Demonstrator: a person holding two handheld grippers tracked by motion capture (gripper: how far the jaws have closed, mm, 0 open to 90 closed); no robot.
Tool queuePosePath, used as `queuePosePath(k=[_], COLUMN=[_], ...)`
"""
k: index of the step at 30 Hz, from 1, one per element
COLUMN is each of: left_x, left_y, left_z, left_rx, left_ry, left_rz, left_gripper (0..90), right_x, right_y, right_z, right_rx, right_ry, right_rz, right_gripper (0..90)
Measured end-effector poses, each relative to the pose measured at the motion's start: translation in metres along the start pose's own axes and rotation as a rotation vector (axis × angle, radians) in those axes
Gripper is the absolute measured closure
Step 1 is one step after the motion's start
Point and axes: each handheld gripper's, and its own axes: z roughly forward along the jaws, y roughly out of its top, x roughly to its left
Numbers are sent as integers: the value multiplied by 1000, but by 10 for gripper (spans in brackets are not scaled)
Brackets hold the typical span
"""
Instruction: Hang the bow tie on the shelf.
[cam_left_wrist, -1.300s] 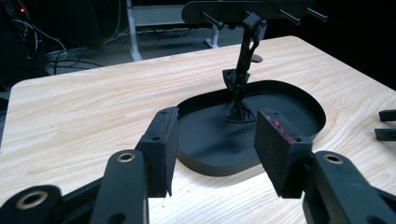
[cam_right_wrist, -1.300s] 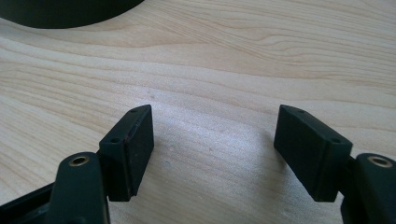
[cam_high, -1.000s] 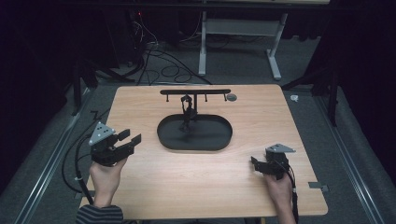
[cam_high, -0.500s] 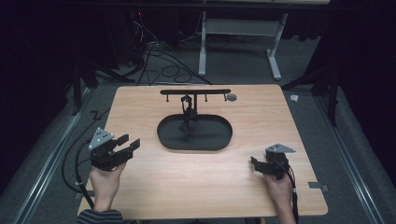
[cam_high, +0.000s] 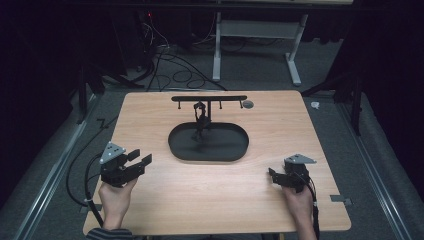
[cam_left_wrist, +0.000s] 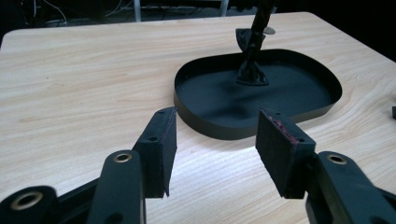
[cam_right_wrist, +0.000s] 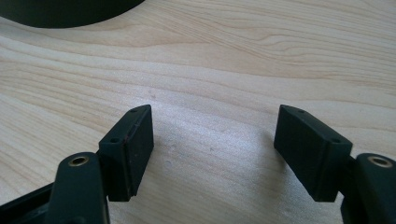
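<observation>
Left gripper (cam_high: 136, 164) sits low over the near-left part of the wooden tabletop (cam_high: 280, 130), jaws spread apart, nothing between them, released. In the left gripper view its jaws (cam_left_wrist: 217, 151) point toward the black oval tray (cam_left_wrist: 327, 100), near it but not touching, bare wood between the pads. Right gripper (cam_high: 274, 176) is at the near-right of the tabletop, also released, jaws wide with only wood grain between them in the right gripper view (cam_right_wrist: 212, 151); a sliver of the tray's rim (cam_right_wrist: 70, 16) shows at the top left there. Tray (cam_high: 235, 150) sits mid-tabletop, between the two grippers and farther back. A dark post with a crumpled black piece (cam_high: 200, 122) stands in the tray's back part, topped by a thin horizontal black bar (cam_high: 210, 98). Small grey round thing (cam_high: 247, 104) lies just beside the bar's right end. Both hands grip the gripper bodies from below.
</observation>
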Motion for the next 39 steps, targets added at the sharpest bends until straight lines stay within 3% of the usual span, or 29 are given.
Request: queuePosePath(k=[26, 39], left_x=[0, -2], left_y=[-31, -45], left_z=[16, 32], left_rx=[47, 99], left_ry=[10, 14], left_rz=[-37, -37], left_gripper=[480, 462], right_x=[0, 0], right_y=[0, 0], right_z=[0, 0], right_rx=[0, 0], right_ry=[1, 1], right_rz=[0, 0], right_gripper=[297, 297])
